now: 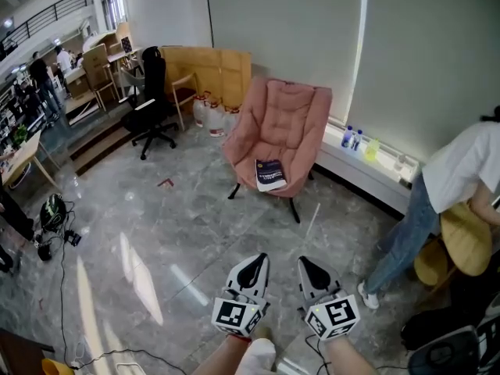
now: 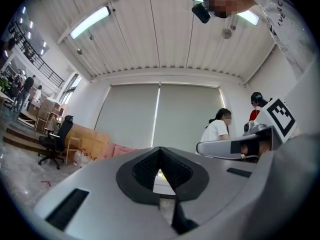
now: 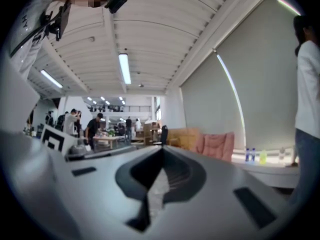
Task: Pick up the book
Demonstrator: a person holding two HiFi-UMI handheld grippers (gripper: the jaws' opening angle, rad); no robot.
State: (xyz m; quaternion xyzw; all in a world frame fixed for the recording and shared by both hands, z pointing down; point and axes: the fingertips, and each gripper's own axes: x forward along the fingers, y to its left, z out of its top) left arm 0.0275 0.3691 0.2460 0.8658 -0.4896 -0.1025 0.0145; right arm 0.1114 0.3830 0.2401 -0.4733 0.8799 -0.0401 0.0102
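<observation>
1. Floor (image 1: pixel 180 233): I am seeing an open lane straight ahead to the chair.
2. Pink armchair (image 1: pixel 285 123): standing by the wall, its arms and seat edge hemming the reach.
3. Person (image 1: pixel 457 178): bending at the lane's right; I am allowing room.
4. Left gripper (image 1: pixel 254 261), right gripper (image 1: pixel 309 264): jaws together, carrying nothing. I am judging this the approach; opening comes next.
5. Book (image 1: pixel 270 175): lying on the seat, well apart from both.

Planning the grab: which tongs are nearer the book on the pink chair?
Left, narrowly. Left tongs are nearly straight before the book; right tongs sit off to its right.
</observation>
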